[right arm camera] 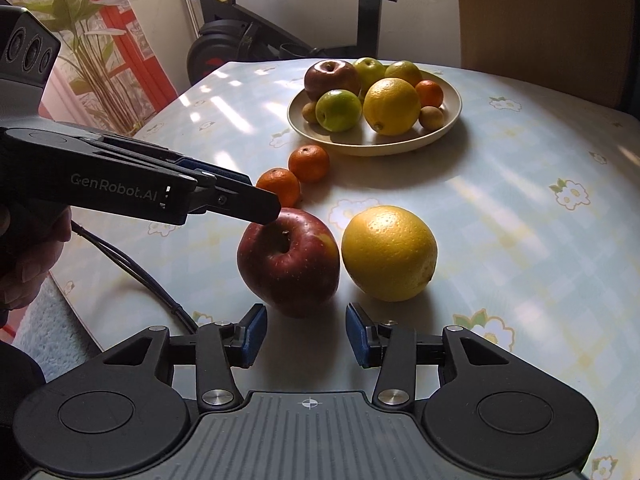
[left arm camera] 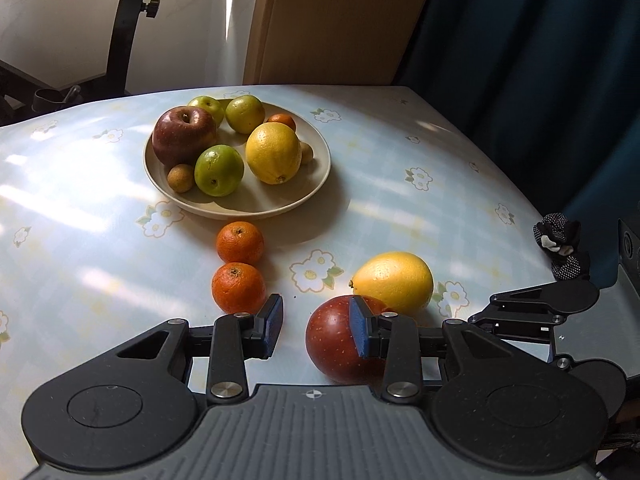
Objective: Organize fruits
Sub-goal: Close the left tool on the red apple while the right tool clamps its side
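Floral blue tablecloth point(left arm camera: 400, 184) covers the table, w/ an exercise bike frame point(right arm camera: 240, 32) behind at upper left of the right wrist view and a dark curtain point(left arm camera: 540, 60) at upper right of the left wrist view.

Left wrist view, left to right: plate point(left arm camera: 176, 196) sits upper centre, holding a red apple, three green fruits, a lemon w/ long axis running near-vertical in frame, nub end toward the camera, plus small brown fruits and one mandarin at the back. Below the plate, two mandarins point(left arm camera: 239, 266) sit touching, one above the other in frame, stem dimples up. Left gripper point(left arm camera: 316, 330) at bottom centre is spread moderately wide, nothing between the pads; its right pad overlaps the loose red apple point(left arm camera: 332, 344), contact can't be told. Just right of and above the apple lies a loose lemon point(left arm camera: 394, 282), long axis left-right, nub pointing left.

Right wrist view, left to right: left gripper enters from mid-left, tip just over the apple's point(right arm camera: 288, 260) top; apple tilts, stem dimple facing up-left. Lemon point(right arm camera: 390, 254) is just beside the apple, on its right. Right gripper point(right arm camera: 306, 334) at bottom centre is parted moderately wide, empty, apple just ahead of the pads.
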Tool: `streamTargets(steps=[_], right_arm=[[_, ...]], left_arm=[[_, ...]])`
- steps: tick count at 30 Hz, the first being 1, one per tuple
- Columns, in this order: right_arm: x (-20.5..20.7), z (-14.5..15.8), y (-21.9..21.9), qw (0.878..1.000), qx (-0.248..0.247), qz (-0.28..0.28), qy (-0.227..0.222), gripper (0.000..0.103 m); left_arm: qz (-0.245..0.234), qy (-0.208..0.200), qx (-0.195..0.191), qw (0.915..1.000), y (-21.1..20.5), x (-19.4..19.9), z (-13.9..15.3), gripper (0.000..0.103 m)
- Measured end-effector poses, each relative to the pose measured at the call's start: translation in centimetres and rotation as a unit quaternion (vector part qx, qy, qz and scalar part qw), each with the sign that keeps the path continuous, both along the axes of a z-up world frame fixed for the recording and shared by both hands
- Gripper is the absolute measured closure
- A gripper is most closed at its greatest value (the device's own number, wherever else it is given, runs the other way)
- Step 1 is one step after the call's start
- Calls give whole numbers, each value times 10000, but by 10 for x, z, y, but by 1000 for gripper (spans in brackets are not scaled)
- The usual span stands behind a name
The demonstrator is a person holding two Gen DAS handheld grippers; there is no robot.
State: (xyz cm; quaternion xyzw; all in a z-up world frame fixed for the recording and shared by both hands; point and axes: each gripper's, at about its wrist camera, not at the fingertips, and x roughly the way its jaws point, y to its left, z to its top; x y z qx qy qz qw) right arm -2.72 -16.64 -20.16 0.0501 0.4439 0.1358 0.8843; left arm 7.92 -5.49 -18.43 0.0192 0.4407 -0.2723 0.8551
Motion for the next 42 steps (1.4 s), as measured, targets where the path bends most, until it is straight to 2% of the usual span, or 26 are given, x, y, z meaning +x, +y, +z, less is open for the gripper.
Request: streamTargets(steps=[22, 31, 33, 42], right_arm=[[16, -7, 9, 9998, 156, -5, -143, 50], [14, -7, 11, 9997, 116, -30, -200, 51], [13, -7, 12, 9997, 97, -32, -223, 51], [18, 9, 14, 9987, 175, -1, -474, 52]], left_arm=[[-111, 96, -229, 9996, 0, -3, -13, 63], [-14, 246, -517, 9984, 7, -1, -20, 64], [-6, 282, -607, 9978, 9, -1, -21, 67], [71, 162, -721, 9972, 18, -4, -11, 69]])
